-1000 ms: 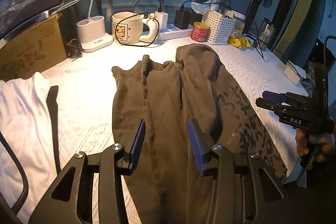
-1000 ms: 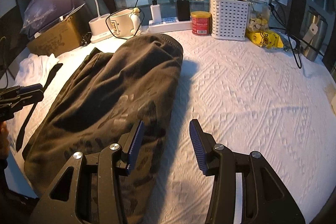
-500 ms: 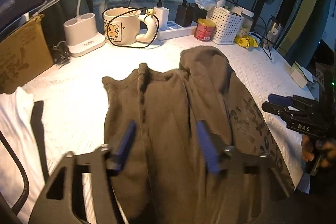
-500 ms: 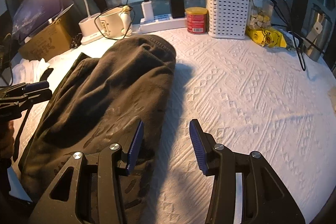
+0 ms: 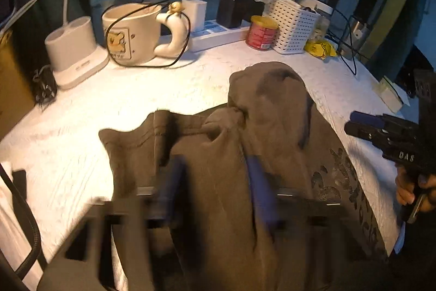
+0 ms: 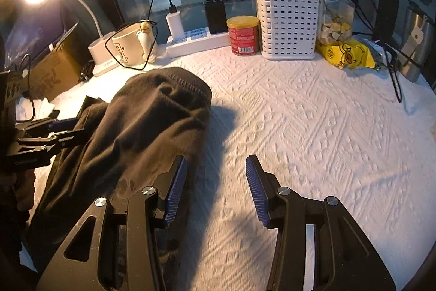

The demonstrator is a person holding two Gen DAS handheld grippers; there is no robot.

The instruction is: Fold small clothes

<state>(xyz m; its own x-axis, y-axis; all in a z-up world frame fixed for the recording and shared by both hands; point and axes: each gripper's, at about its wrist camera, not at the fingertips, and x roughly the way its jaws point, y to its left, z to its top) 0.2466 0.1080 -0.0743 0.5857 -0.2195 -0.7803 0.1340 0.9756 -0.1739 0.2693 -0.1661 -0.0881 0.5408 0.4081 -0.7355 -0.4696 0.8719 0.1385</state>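
Observation:
A dark brown garment (image 5: 218, 154) lies lengthwise on the white textured cloth (image 5: 114, 105), folded over itself, with a leopard-print patch (image 5: 343, 182) on its right side. My left gripper (image 5: 215, 187) is open and motion-blurred, low over the garment's middle. My right gripper (image 6: 215, 182) is open and empty, its left finger beside the garment's right edge (image 6: 152, 127). Each gripper shows in the other's view: the right one (image 5: 365, 127) at the far right, the left one (image 6: 51, 132) at the far left.
At the back stand a lamp base (image 5: 73, 51), a cream mug (image 5: 133, 32), a power strip (image 5: 218, 34), a red can (image 5: 261, 32), a white basket (image 5: 294, 26) and a yellow bag (image 6: 346, 53). A white garment (image 5: 11, 220) lies left. A cardboard box (image 6: 49, 70) stands behind it.
My left gripper has moved forward and down over the garment, now blurred. My right gripper has also advanced toward the back of the table. Both stay open.

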